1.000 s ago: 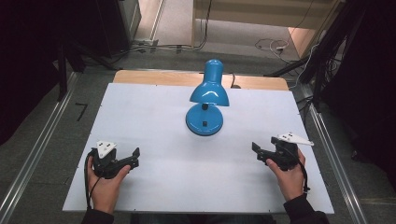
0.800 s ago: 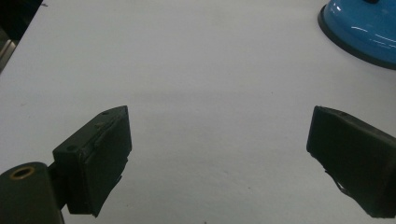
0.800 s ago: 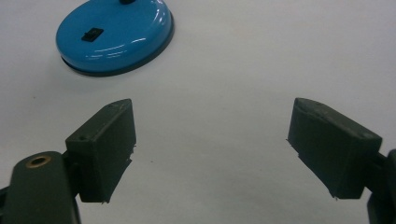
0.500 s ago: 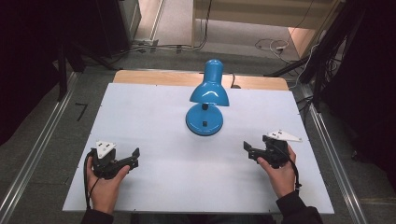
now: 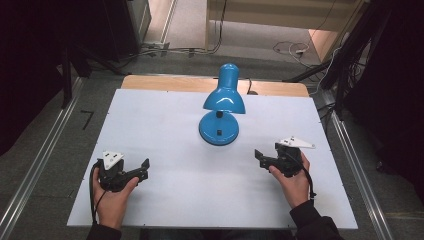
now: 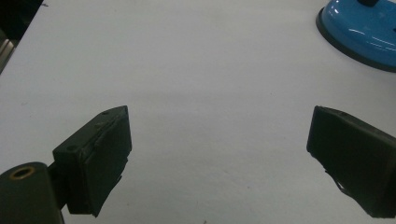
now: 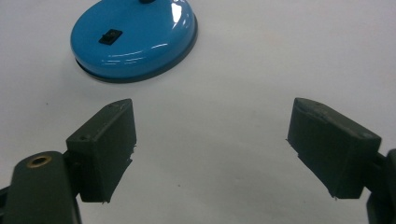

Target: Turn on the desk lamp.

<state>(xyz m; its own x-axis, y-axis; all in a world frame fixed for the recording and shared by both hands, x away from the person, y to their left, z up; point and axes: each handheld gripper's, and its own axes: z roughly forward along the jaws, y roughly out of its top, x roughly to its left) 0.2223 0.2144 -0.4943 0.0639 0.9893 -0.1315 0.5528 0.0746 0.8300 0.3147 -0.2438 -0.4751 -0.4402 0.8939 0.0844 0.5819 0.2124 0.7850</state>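
Lamp (image 5: pixel 221 107) stood upper centre on the table (image 5: pixel 165 120) | left gripper (image 5: pixel 142 167) lower left, jaws spread, empty | right gripper (image 5: pixel 260 156) lower right, jaws spread, empty, nearer the lamp's base

The lamp (image 5: pixel 222 109), ahead of both grippers, has a glossy blue enamelled look; its round base (image 7: pixel 134 39), up and to the left of the right gripper (image 7: pixel 212 140), throws sharp white highlights, and a small matt black switch (image 7: pixel 110 35) sits on it. The table top (image 5: pixel 160 125) under the jaws is a smooth, matt white board. At its far edge, bare pale wood (image 5: pixel 165 82) shows. The left gripper (image 6: pixel 219 154) has matt black, plastic-looking jaws with slightly ragged pad edges. A dull brass-coloured ring (image 7: pixel 38 161) sits at the right gripper's near-left corner.
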